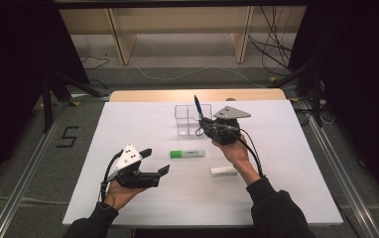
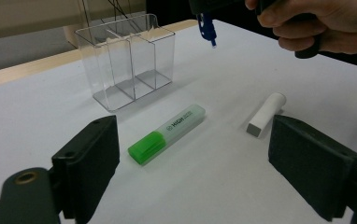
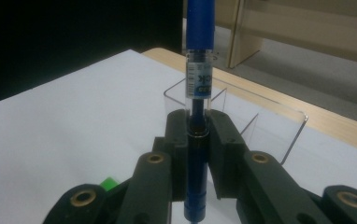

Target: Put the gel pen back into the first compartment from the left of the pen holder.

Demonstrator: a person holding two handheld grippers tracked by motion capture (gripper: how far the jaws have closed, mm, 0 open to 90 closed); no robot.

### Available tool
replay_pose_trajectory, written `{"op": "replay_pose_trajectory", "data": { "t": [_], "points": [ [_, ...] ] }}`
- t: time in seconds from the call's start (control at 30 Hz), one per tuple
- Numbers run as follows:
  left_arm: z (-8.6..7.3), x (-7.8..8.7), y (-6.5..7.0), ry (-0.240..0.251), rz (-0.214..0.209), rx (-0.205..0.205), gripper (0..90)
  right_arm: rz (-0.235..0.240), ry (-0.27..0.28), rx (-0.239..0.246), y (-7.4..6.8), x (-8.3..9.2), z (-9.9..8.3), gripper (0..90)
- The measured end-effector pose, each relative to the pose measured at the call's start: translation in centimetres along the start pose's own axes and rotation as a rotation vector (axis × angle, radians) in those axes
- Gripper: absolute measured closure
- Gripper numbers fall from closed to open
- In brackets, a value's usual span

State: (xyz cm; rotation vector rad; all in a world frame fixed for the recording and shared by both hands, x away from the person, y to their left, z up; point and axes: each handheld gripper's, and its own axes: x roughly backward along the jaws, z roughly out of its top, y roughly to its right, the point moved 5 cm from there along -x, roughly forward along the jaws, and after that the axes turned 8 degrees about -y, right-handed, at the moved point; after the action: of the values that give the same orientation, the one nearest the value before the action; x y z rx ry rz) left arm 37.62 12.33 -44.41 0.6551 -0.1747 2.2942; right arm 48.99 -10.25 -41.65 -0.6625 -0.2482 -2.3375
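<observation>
My right gripper [image 1: 201, 122] is shut on a blue pen [image 3: 198, 70] held upright, its lower tip [image 2: 208, 32] hanging in the air just beside the clear plastic organiser [image 1: 191, 119] with its several compartments [image 2: 129, 60]. A green highlighter [image 1: 187, 153] lies flat on the white table in front of the organiser. Right of it lies a white eraser-like stick [image 1: 223, 171]. My left gripper [image 1: 157, 162] rests low at the front left, jaws wide open and empty, looking at the highlighter [image 2: 167, 133] and the white stick [image 2: 266, 114].
The white tabletop [image 1: 128, 129] has a wooden strip along its far edge. Beyond it stand wooden shelf legs and loose cables on the floor. Metal rails run along both sides of the table.
</observation>
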Motion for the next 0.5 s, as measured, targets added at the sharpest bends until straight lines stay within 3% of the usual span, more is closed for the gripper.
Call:
{"op": "replay_pose_trajectory", "data": {
  "t": [0.5],
  "points": [
    [0.2, 0.1, -0.1, 0.014, -0.005, 0.01, 15.0, 0.01, 0.02, -0.068, 0.6, -2.3, 2.8, 79.5]
  ]
}}
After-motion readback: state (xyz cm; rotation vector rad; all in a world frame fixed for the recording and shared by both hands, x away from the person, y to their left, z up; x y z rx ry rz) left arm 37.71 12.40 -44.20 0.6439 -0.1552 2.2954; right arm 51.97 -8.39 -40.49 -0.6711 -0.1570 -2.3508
